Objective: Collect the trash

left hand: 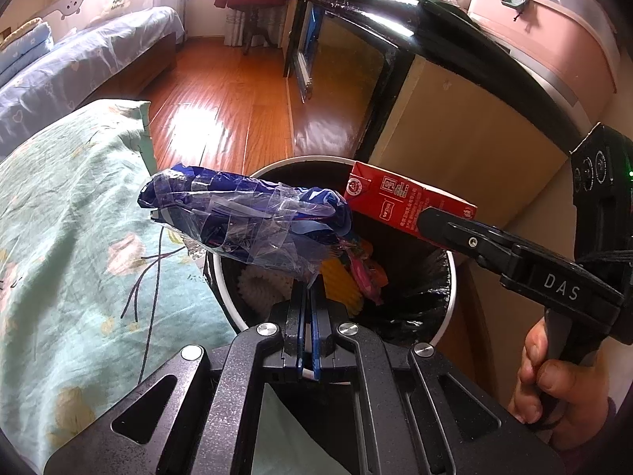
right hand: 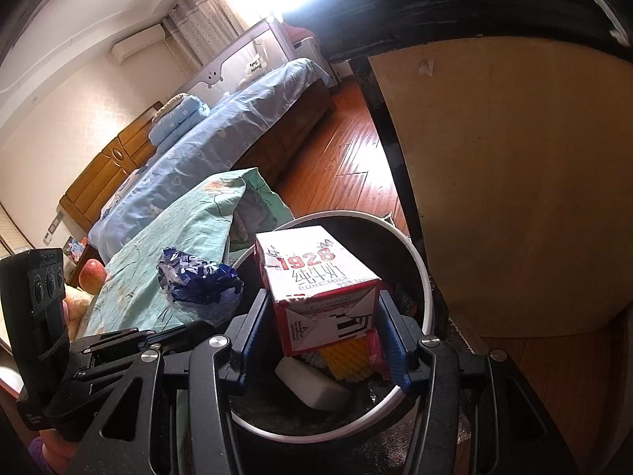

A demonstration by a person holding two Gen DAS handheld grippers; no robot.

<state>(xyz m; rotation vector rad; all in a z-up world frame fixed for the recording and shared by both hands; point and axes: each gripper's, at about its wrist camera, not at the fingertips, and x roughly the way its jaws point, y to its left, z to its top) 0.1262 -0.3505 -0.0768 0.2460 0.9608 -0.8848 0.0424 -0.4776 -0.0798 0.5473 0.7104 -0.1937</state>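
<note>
A round trash bin (left hand: 449, 277) with a white rim and black liner stands on the floor below both grippers. My left gripper (left hand: 308, 297) is shut on a crumpled blue and clear plastic wrapper (left hand: 245, 213), which hangs over the bin's left rim. My right gripper (right hand: 322, 336) is shut on a red and white milk carton (right hand: 316, 277), held over the bin's mouth (right hand: 425, 277). The carton (left hand: 407, 198) and right gripper (left hand: 429, 217) show from the side in the left wrist view. The wrapper (right hand: 198, 281) sits left of the carton. Yellow, pink and white trash (right hand: 348, 360) lies inside.
A bed with a green floral cover (left hand: 79, 237) touches the bin's left side. A dark-edged wooden cabinet (left hand: 455, 126) stands close on the right, with a pink box (left hand: 546, 19) on top. Wooden floor (left hand: 221, 91) and a blue bed (right hand: 205, 146) lie beyond.
</note>
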